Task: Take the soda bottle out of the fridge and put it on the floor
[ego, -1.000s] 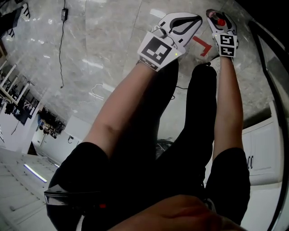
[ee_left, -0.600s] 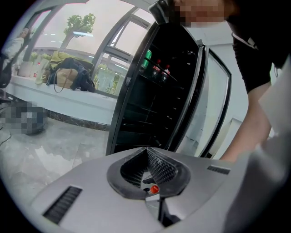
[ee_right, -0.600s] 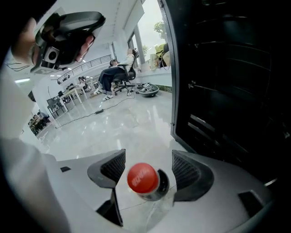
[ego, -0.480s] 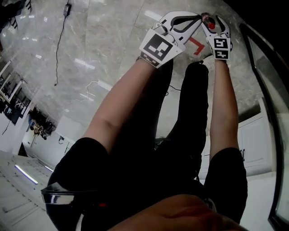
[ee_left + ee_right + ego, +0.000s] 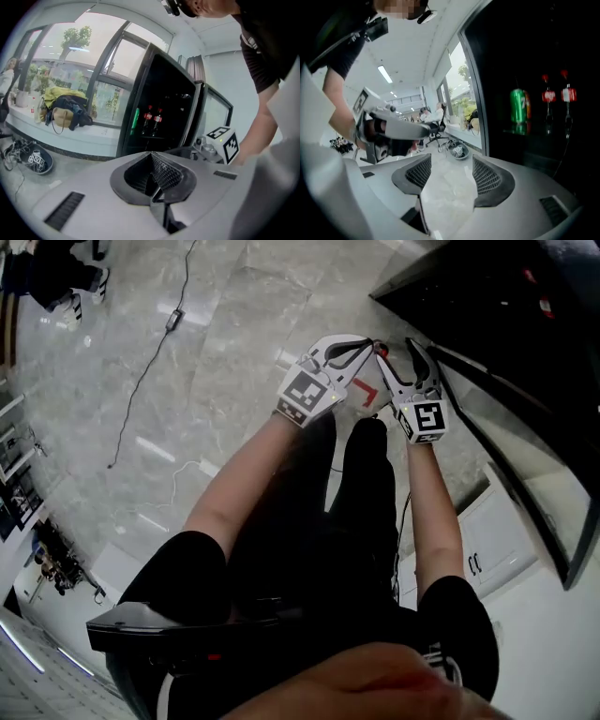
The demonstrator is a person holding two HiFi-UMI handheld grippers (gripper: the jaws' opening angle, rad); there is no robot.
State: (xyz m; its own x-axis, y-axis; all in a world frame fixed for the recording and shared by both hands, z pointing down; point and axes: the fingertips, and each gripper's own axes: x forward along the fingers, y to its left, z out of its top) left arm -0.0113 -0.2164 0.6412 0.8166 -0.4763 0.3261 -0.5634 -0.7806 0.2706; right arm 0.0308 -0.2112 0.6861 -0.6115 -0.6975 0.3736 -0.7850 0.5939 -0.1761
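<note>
Two cola bottles (image 5: 153, 118) with red labels stand side by side on a shelf inside the dark glass-door fridge (image 5: 161, 89). In the right gripper view the bottles (image 5: 557, 99) are at the right, with a green can (image 5: 517, 107) to their left. My left gripper (image 5: 157, 183) is shut with nothing in it, its pads pressed together. My right gripper (image 5: 447, 178) is open and holds nothing. In the head view the left gripper (image 5: 361, 348) and right gripper (image 5: 396, 352) are held close together in front of the fridge (image 5: 506, 306), short of it.
A red L-shaped tape mark (image 5: 367, 395) lies on the marble floor under the grippers. A black cable (image 5: 150, 362) runs across the floor at the left. White cabinets (image 5: 497, 531) stand at the right. A pair of shoes (image 5: 35, 161) and bags (image 5: 65, 110) sit by the window.
The head view has swung so the fridge now shows at the upper right. Both grippers have drawn closer together and sit lower in the picture.
</note>
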